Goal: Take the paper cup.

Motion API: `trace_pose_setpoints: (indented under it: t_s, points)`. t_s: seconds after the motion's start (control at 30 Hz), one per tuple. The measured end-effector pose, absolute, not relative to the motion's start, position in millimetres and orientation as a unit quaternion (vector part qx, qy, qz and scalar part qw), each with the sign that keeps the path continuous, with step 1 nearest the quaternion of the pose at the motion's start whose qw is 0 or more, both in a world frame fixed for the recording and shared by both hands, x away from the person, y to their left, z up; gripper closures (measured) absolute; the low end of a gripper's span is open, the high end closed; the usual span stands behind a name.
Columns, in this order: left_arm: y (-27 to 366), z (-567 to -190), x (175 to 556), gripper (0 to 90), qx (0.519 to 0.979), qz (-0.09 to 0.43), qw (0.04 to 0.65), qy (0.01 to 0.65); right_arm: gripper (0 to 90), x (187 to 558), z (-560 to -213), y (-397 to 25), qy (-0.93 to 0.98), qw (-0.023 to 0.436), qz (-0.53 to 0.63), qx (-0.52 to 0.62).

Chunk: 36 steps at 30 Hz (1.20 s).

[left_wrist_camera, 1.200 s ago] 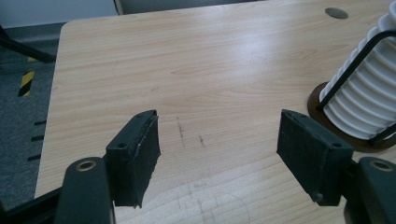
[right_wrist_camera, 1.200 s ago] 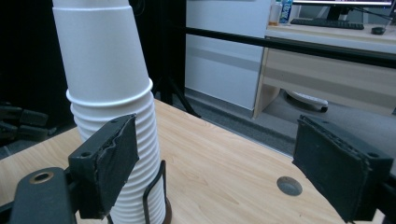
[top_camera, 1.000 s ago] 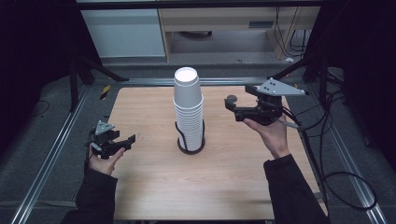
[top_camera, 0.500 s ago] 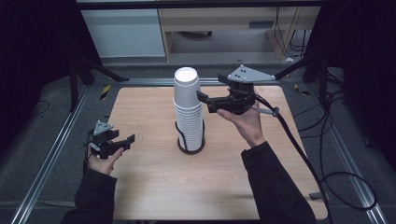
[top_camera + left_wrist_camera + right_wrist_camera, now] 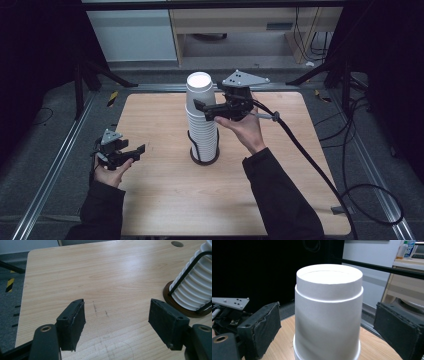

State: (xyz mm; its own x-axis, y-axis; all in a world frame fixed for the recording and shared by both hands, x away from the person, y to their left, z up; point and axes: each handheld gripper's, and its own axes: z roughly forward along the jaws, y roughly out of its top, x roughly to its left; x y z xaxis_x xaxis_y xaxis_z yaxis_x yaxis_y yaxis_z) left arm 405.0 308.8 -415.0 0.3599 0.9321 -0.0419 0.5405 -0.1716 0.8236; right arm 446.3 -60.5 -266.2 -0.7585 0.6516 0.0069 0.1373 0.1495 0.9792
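A tall stack of upturned white paper cups (image 5: 201,120) stands mid-table in a black wire holder with a round brown base (image 5: 204,159). My right gripper (image 5: 206,101) is held up at the top cup (image 5: 199,87), open. In the right gripper view the top cup (image 5: 329,312) sits between its two pads (image 5: 262,327), with a gap on each side. My left gripper (image 5: 131,147) rests low at the table's left edge, open, nothing between its jaws. In the left gripper view (image 5: 116,322) the stack (image 5: 197,285) and base (image 5: 172,296) lie off to the right.
The wooden table (image 5: 165,200) is bare around the holder. The right gripper's thick cable (image 5: 310,160) trails across the table's right side to the floor. Metal rails (image 5: 55,165) run along both sides, and cabinets stand beyond the far edge.
My right gripper has moved left from the table's right side to the top of the stack, and its jaws now straddle the top cup. The left gripper has stayed put.
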Motion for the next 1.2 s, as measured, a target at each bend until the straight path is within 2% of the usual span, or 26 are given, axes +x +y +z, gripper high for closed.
trace_pose_setpoints:
  t_s: [0.63,1.2]
  points:
    - [306,-417,406,28.6,0.731,0.248,0.390,0.502,8.1,471,-294,-36,0.739,0.205,0.574,0.287]
    - [306,-417,406,28.7,0.732,0.248,0.388,0.502,13.4,470,-298,-33,0.743,0.216,0.569,0.278]
